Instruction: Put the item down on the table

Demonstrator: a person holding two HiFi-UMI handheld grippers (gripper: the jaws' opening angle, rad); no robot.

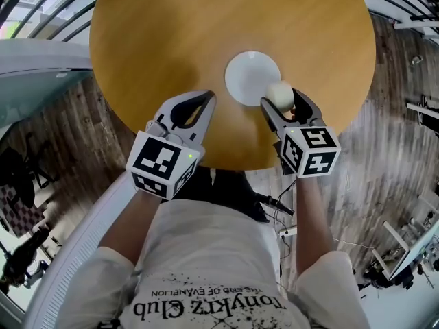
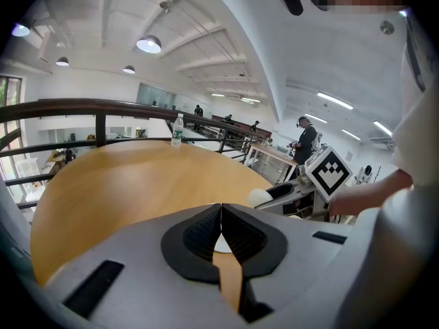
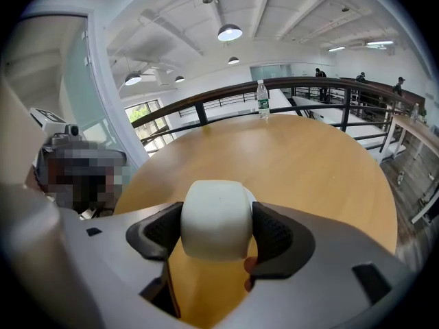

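A white rounded item (image 1: 280, 94) (image 3: 214, 218) is clamped between the pads of my right gripper (image 1: 282, 100) (image 3: 215, 226), which is shut on it. It hangs just off the right rim of a white round plate (image 1: 248, 76) that lies on the round wooden table (image 1: 164, 46). My left gripper (image 1: 208, 97) (image 2: 221, 214) is shut, jaws touching with nothing between them, and sits above the table's near edge, left of the plate. From the left gripper view, the item (image 2: 258, 197) shows at the right gripper's tip.
A plastic water bottle (image 3: 261, 91) (image 2: 177, 130) stands at the table's far edge by a dark railing (image 3: 309, 82). Wood floor, cables and furniture lie below and around the table. People stand far off in the hall.
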